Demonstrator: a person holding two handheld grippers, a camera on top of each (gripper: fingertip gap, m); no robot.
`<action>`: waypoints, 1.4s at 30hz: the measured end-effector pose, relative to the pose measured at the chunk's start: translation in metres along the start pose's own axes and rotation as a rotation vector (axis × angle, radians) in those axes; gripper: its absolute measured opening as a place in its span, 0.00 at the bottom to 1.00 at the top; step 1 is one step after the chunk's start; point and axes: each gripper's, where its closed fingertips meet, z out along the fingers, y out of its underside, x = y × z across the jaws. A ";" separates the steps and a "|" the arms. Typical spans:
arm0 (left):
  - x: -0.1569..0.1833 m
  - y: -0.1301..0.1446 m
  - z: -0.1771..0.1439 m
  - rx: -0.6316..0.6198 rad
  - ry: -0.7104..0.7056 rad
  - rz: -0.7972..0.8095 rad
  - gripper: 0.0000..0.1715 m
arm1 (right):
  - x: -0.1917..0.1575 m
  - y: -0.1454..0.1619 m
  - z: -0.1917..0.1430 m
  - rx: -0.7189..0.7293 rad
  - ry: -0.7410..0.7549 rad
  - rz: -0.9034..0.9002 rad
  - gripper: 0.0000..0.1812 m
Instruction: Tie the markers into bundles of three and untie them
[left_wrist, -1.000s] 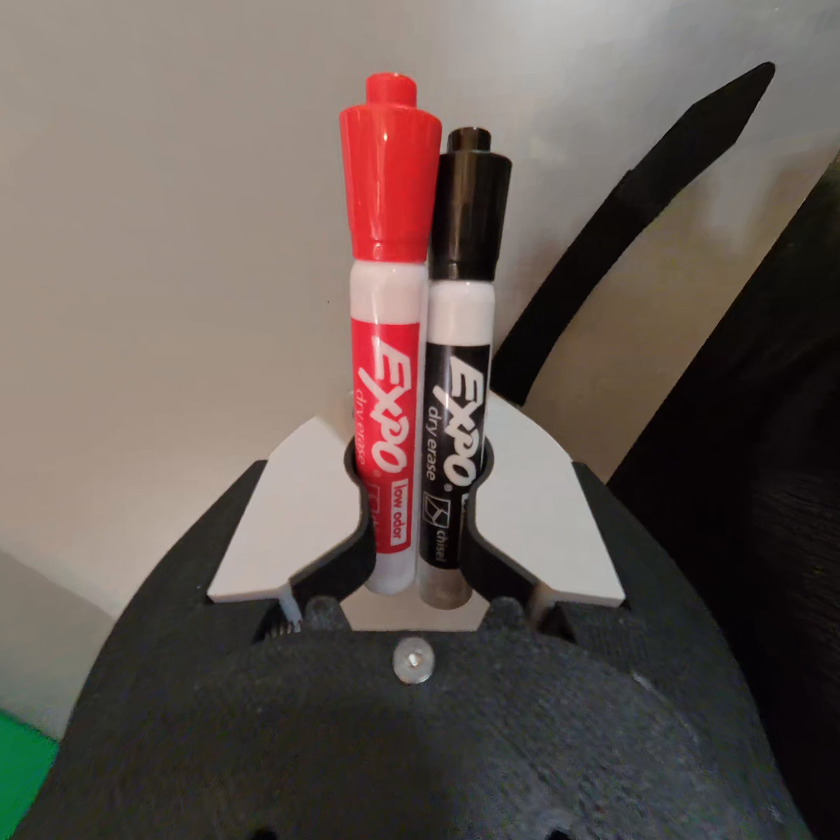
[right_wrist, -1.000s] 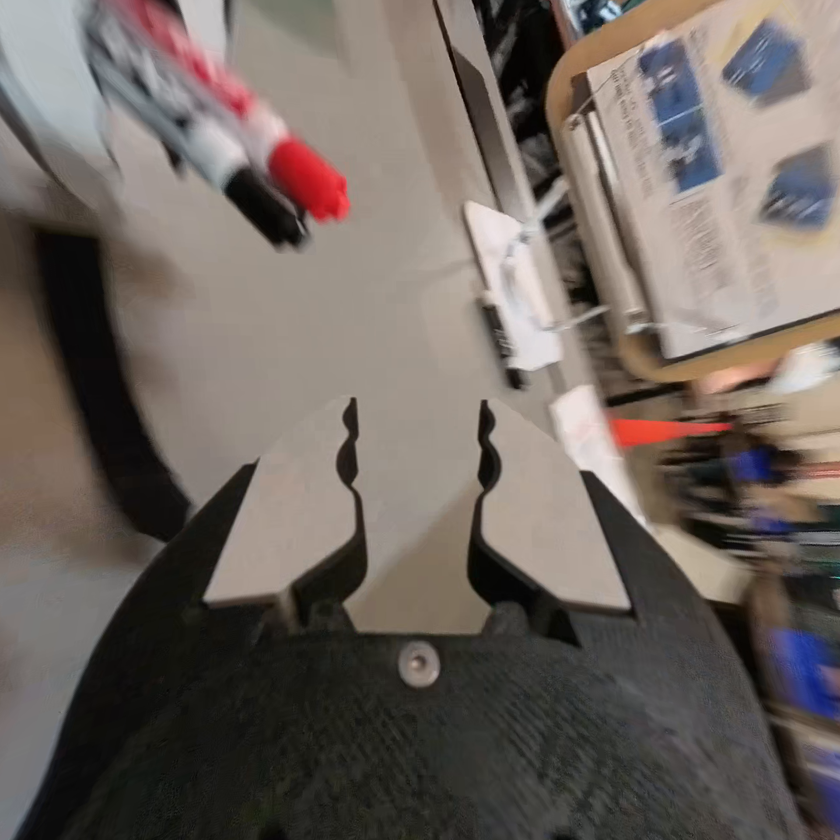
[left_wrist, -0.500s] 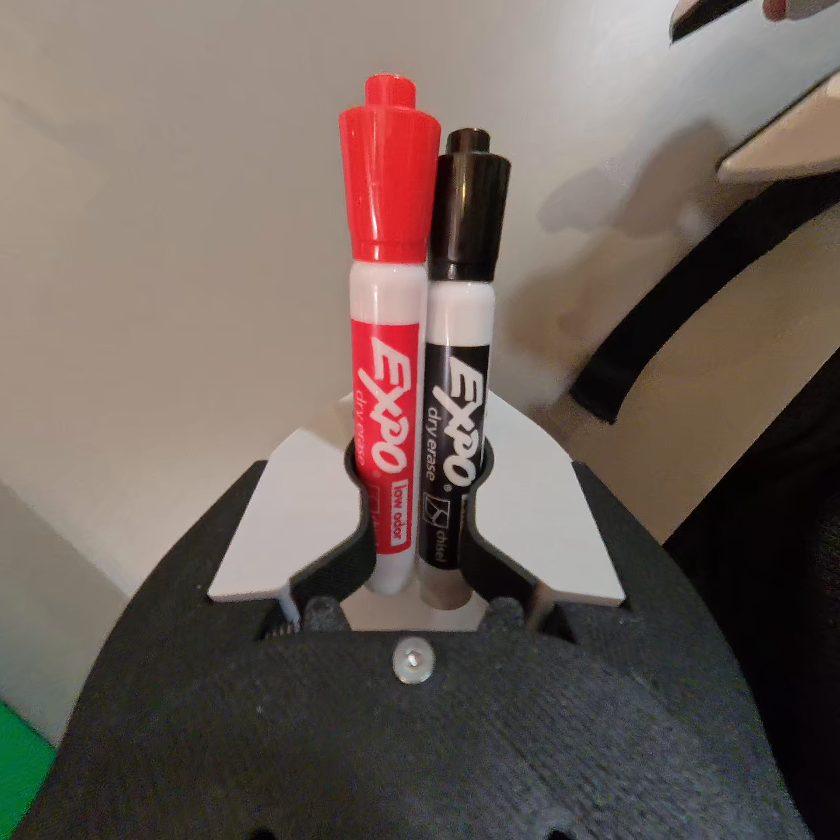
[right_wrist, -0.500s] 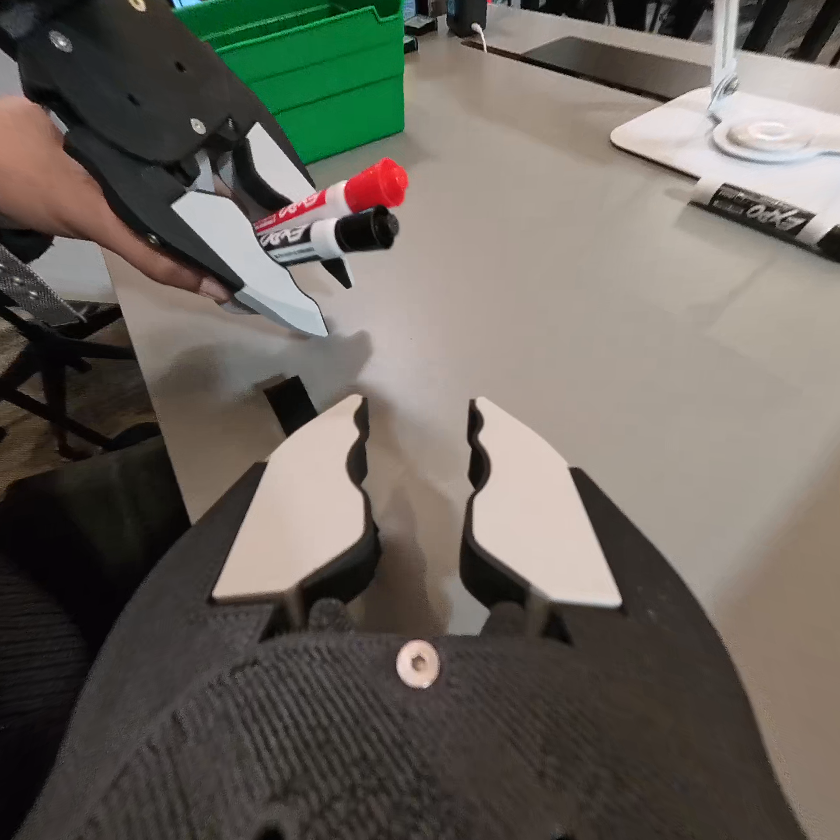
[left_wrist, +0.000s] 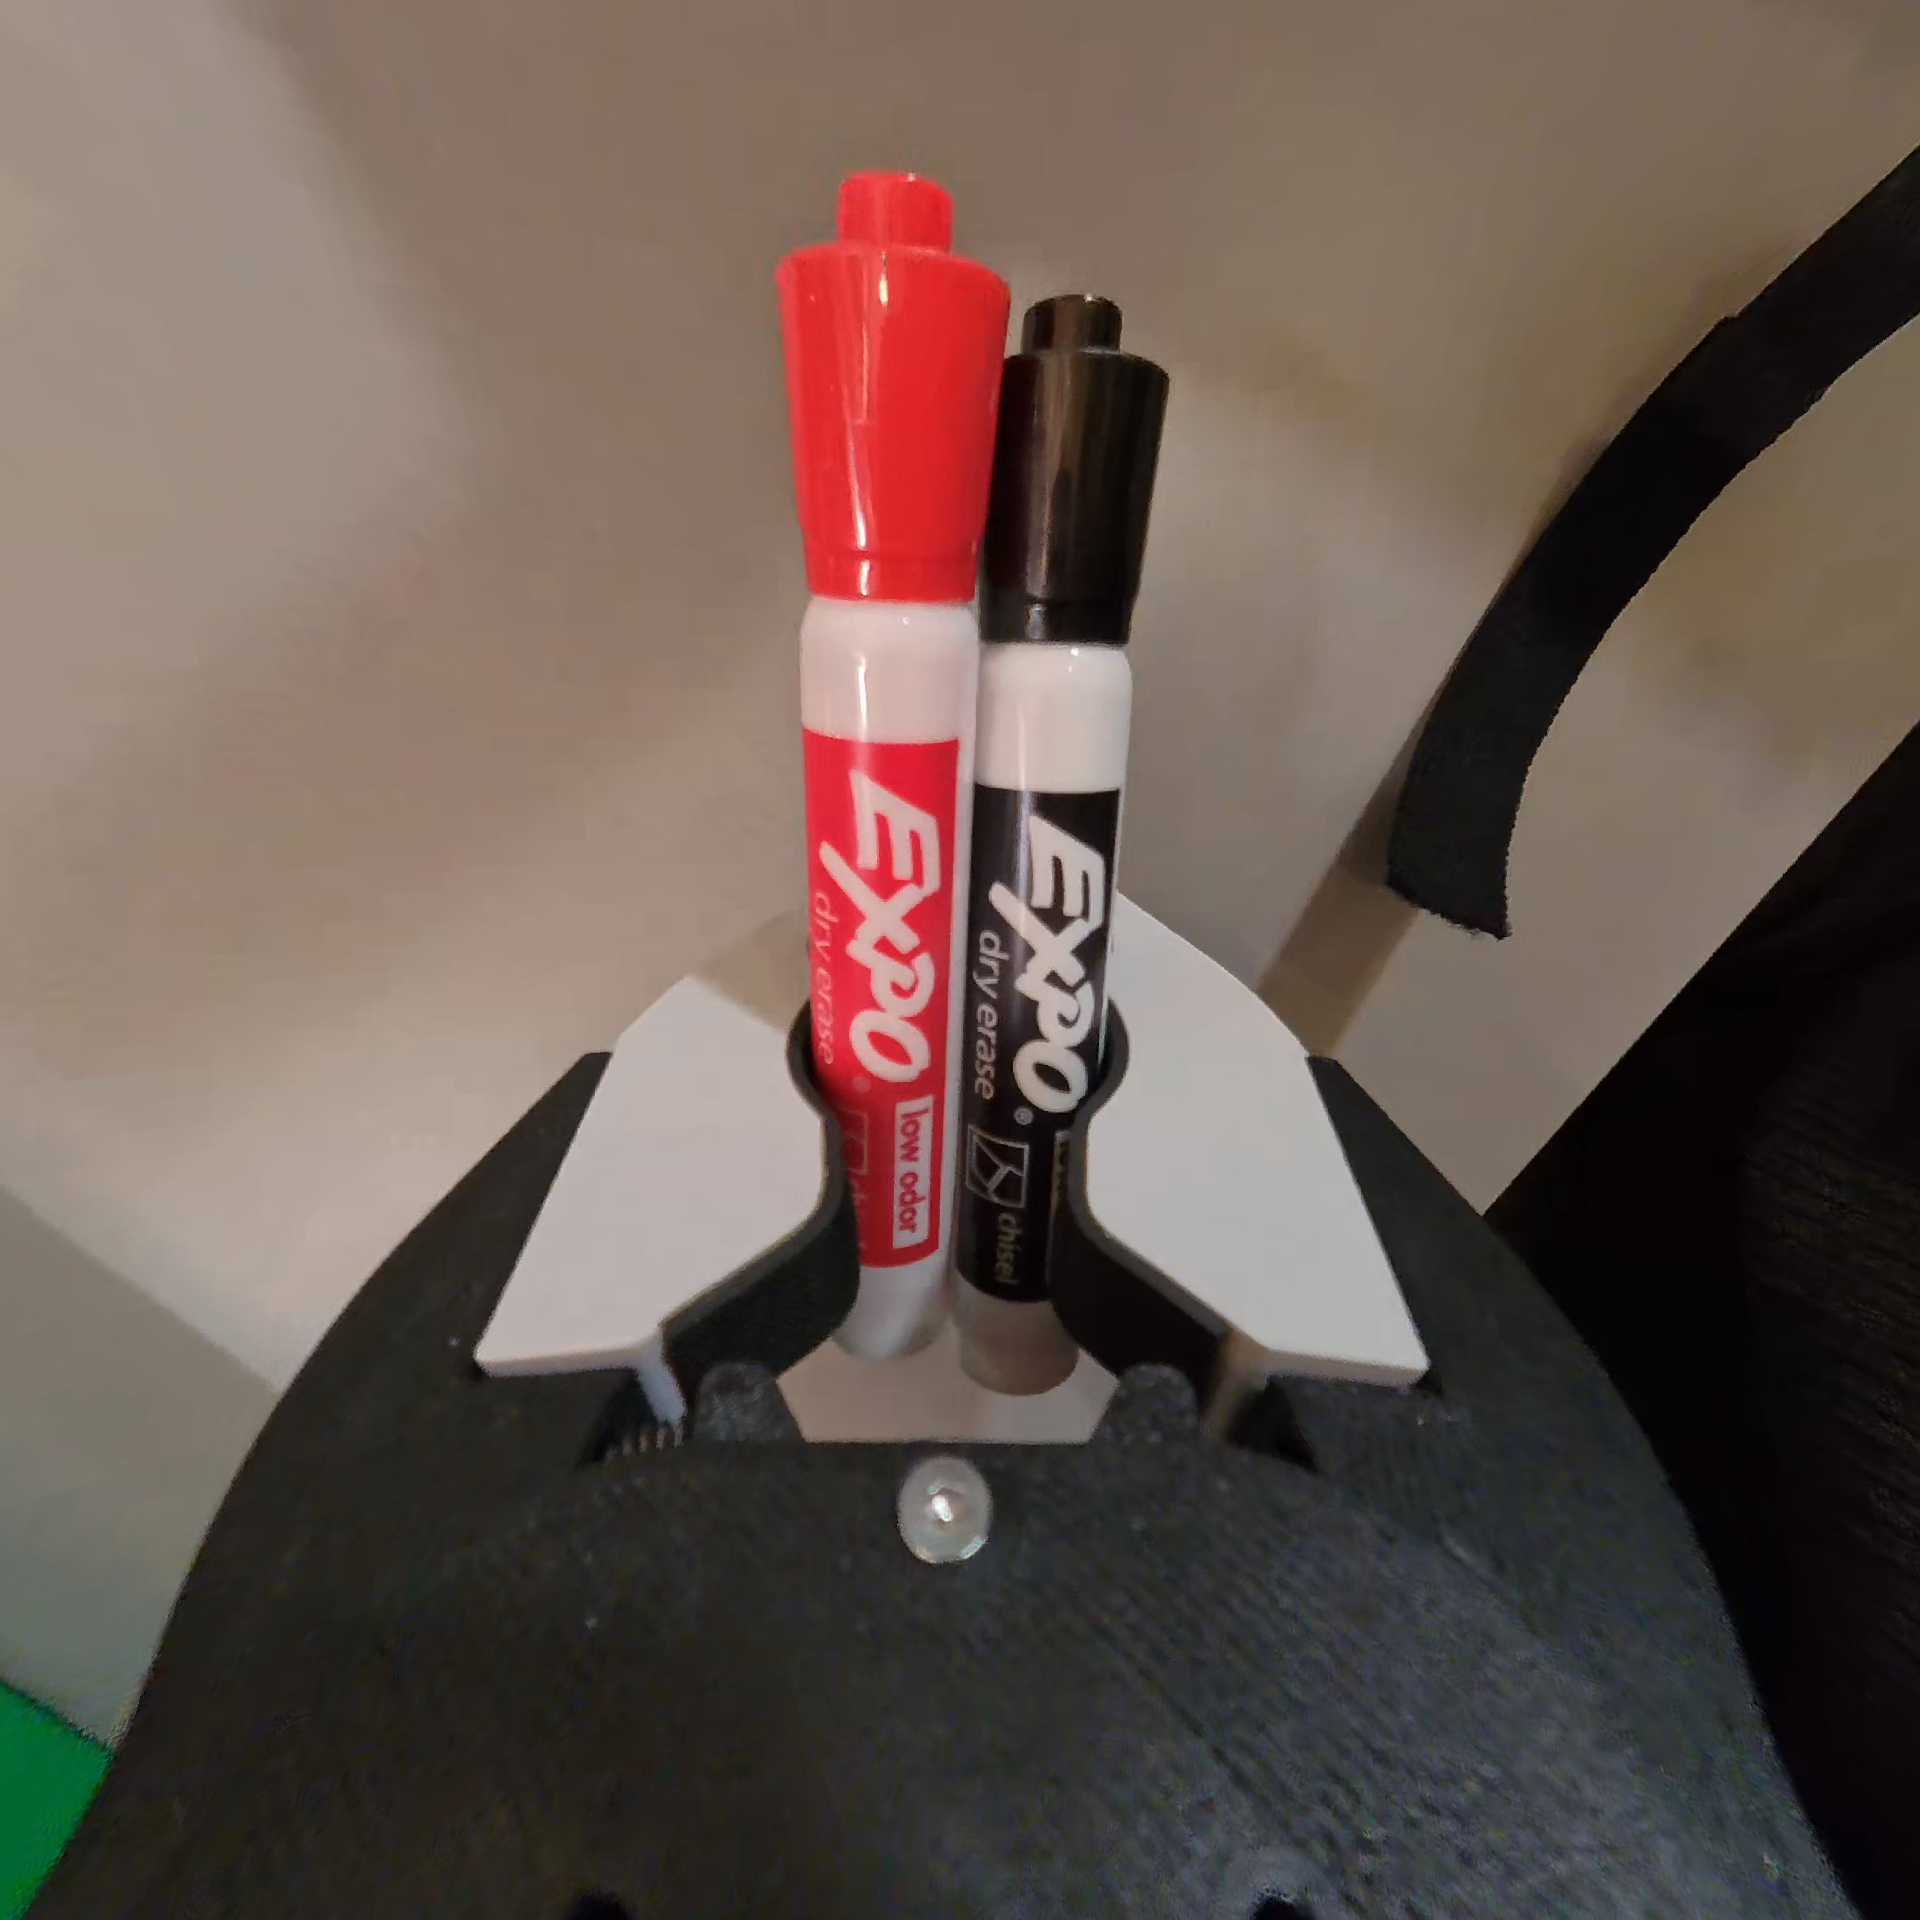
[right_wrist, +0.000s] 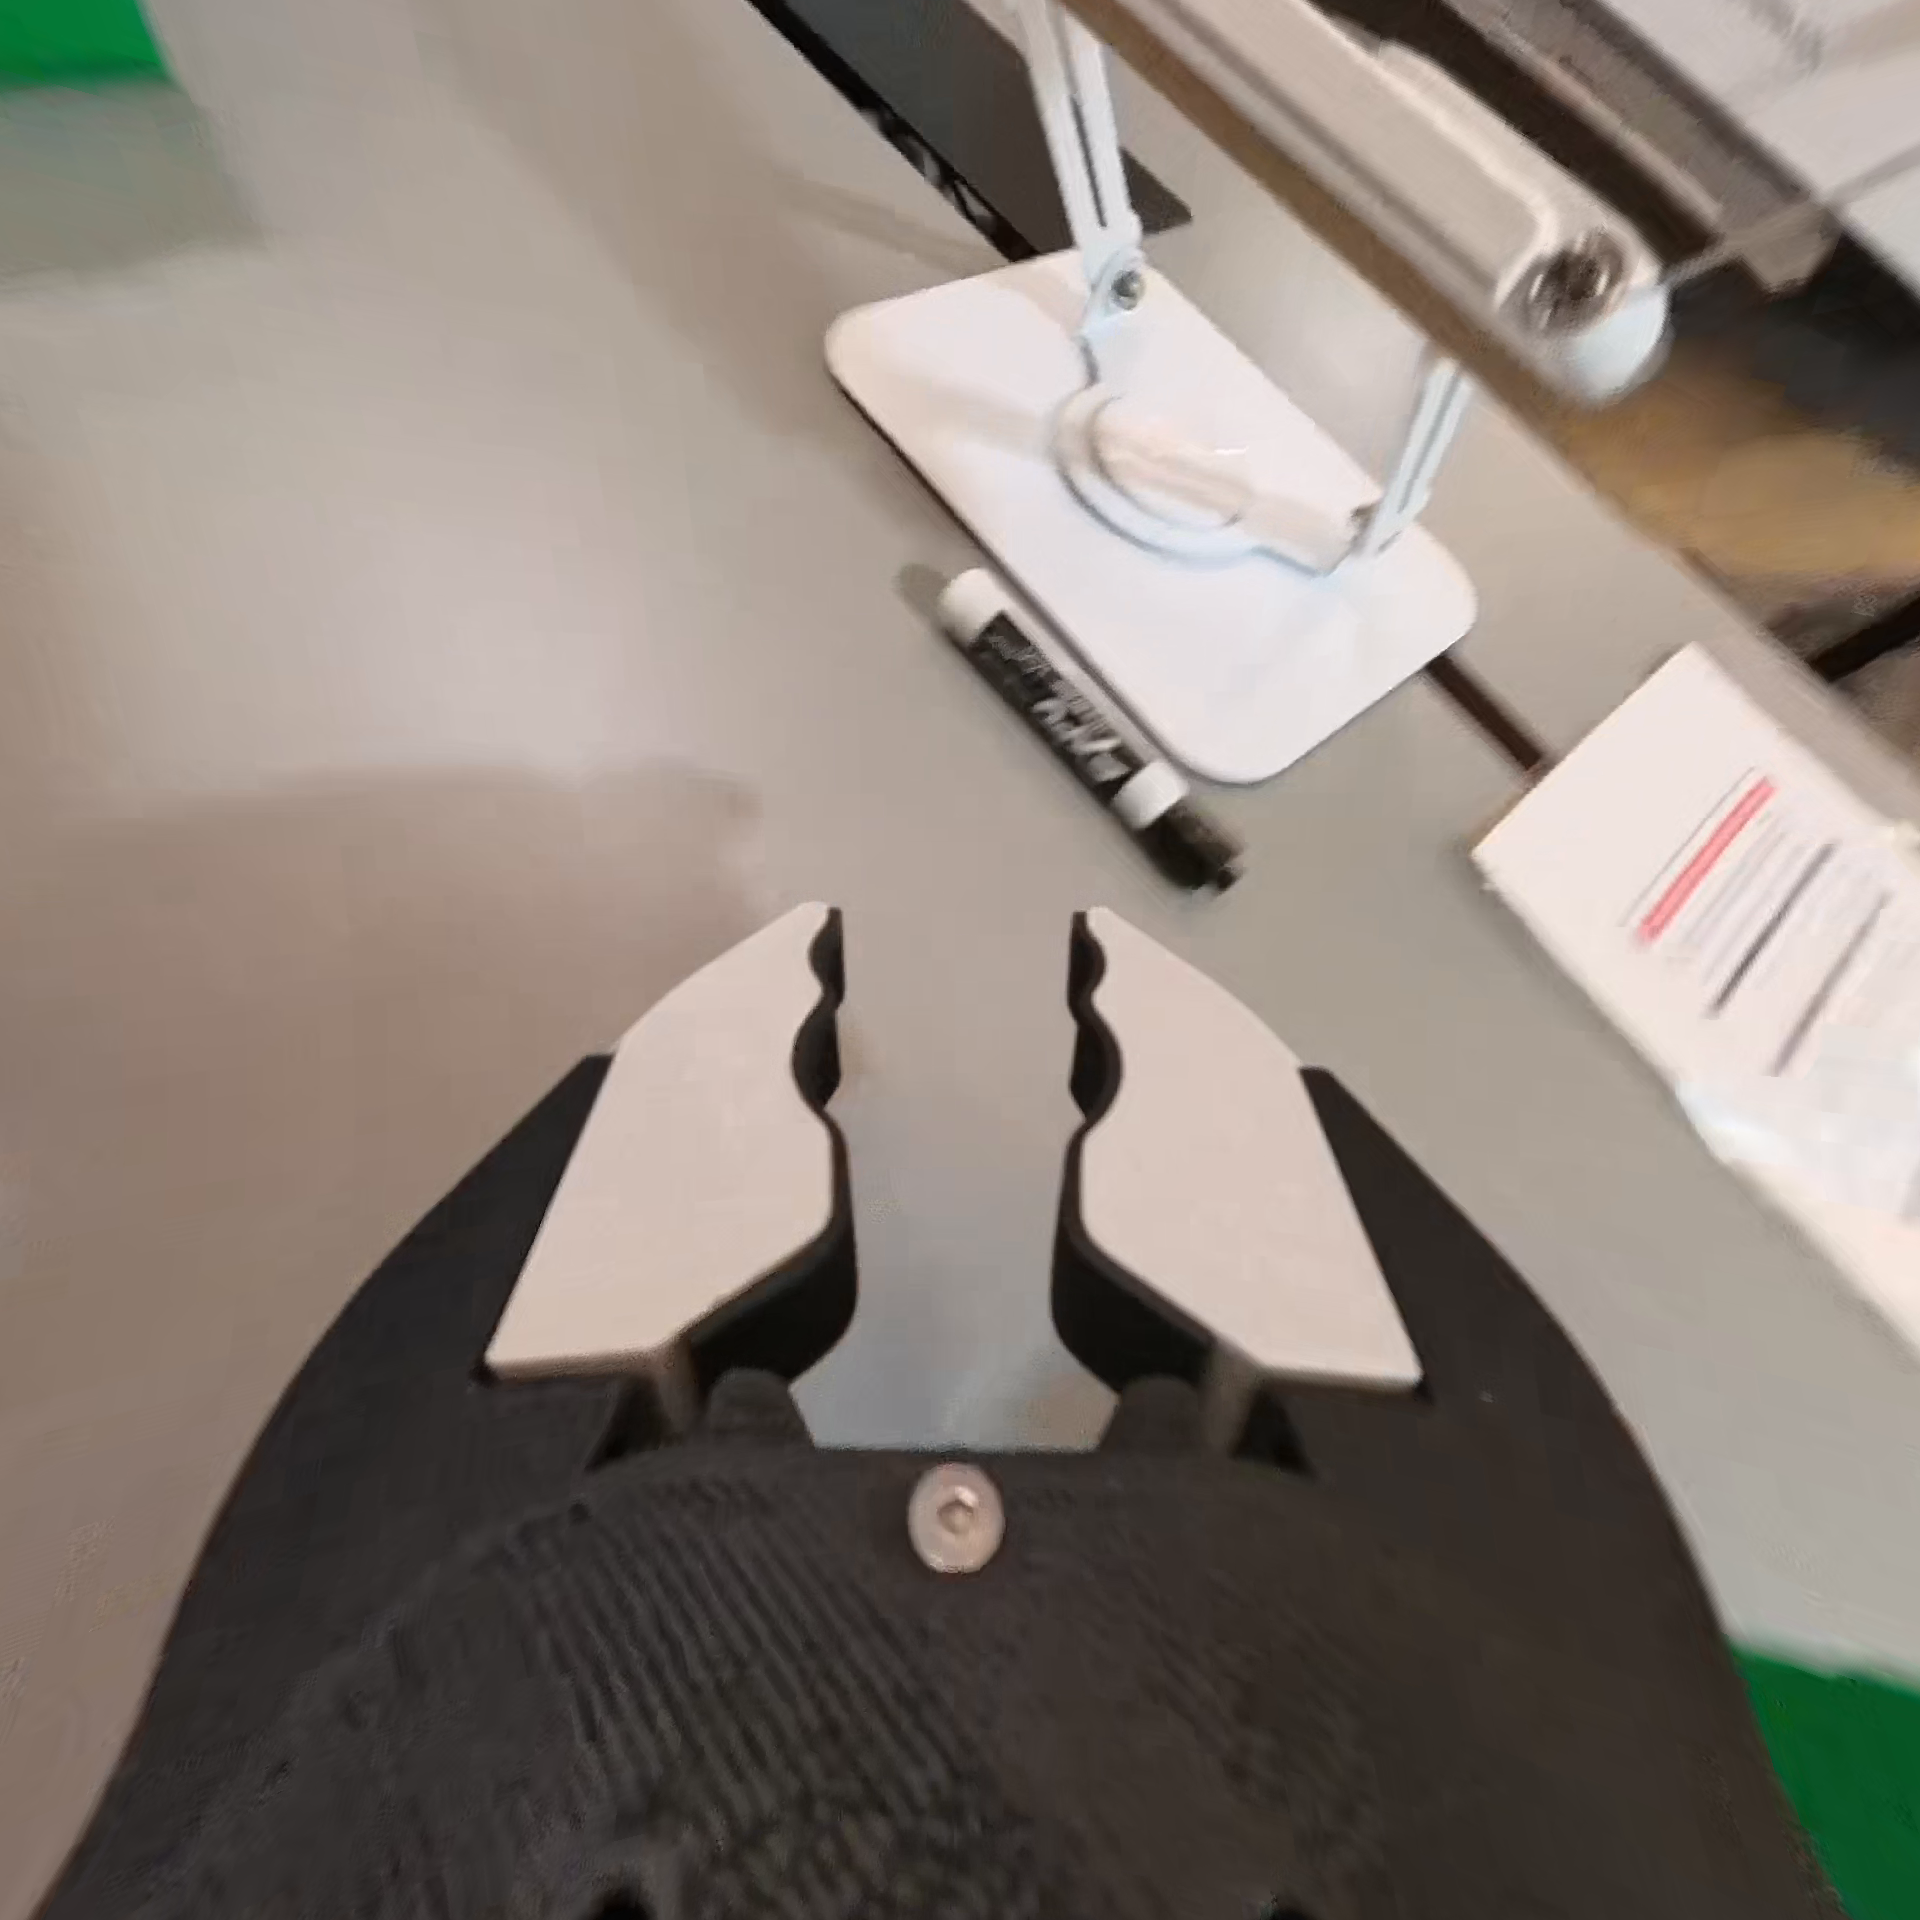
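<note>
Markers, dry-erase, three in view. Red marker (left_wrist: 883, 790) and black marker (left_wrist: 1049, 831): side by side, touching, caps forward, pinched between the fingers of the left gripper (left_wrist: 956, 1049) above the grey table (left_wrist: 364, 623). Third marker, black (right_wrist: 1081, 727): loose on the table, just beside a white lamp base (right_wrist: 1153, 530), ahead of the right gripper (right_wrist: 956, 935), which is spread and empty. Black strap (left_wrist: 1538, 707): near the table edge, not wrapped round anything. Status, as judged: two of three gathered; third to collect, tying and untying still to do.
</note>
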 end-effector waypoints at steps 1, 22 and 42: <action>0.001 0.001 0.001 -0.010 0.011 -0.008 0.25 | 0.013 -0.003 0.016 -0.028 0.022 -0.070 0.23; 0.011 0.010 -0.001 -0.038 0.029 -0.028 0.25 | -0.067 -0.017 -0.059 -0.014 -0.218 -0.425 0.10; 0.070 -0.029 -0.002 0.051 0.044 0.146 0.26 | -0.206 -0.019 -0.167 0.067 0.062 -1.188 0.10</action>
